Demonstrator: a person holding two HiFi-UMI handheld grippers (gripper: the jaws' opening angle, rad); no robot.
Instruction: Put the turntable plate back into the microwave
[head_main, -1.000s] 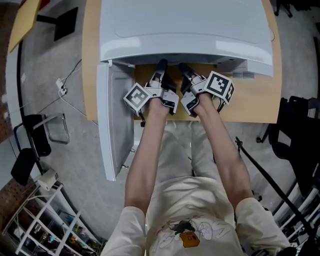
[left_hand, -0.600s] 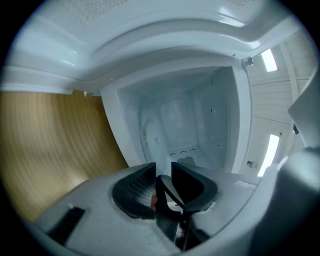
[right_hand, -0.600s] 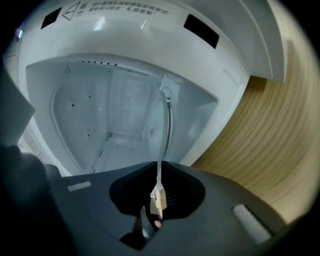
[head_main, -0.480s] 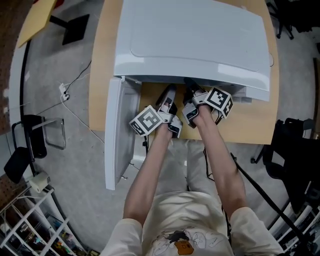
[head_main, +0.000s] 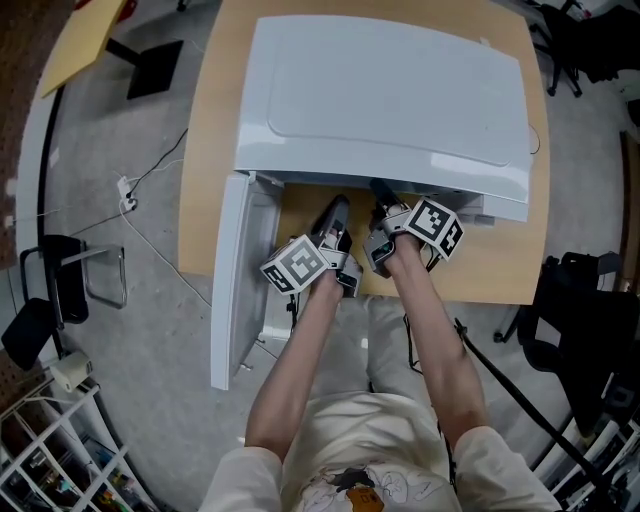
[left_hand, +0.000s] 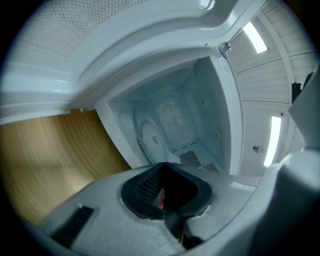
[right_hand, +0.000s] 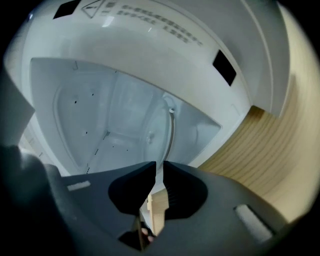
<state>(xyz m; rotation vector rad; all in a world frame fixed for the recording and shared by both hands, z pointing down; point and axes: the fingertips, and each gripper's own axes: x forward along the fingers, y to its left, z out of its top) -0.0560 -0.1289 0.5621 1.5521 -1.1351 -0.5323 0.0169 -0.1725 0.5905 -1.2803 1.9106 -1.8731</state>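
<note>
The white microwave (head_main: 390, 90) stands on a wooden table (head_main: 500, 260) with its door (head_main: 240, 280) swung open to the left. The glass turntable plate (left_hand: 150, 137) lies inside the cavity, and the right gripper view shows this plate (right_hand: 155, 132) as well. My left gripper (head_main: 338, 205) is just outside the opening. Its jaws (left_hand: 162, 187) have just been closing and now meet with nothing between them. My right gripper (head_main: 380, 190) is beside it at the opening. A thin slit remains between its jaws (right_hand: 159, 172), and they hold nothing.
The open door juts out past the table's front edge on the left. A cable (head_main: 130, 190) and a black chair (head_main: 60, 290) are on the floor to the left, and a wire shelf (head_main: 60, 450) stands at the bottom left. Dark equipment (head_main: 590, 330) stands on the right.
Both grippers have drawn back a little from under the microwave's front edge. The left gripper has rolled, turning its marker cube. The head view now takes in more of the microwave's top.
</note>
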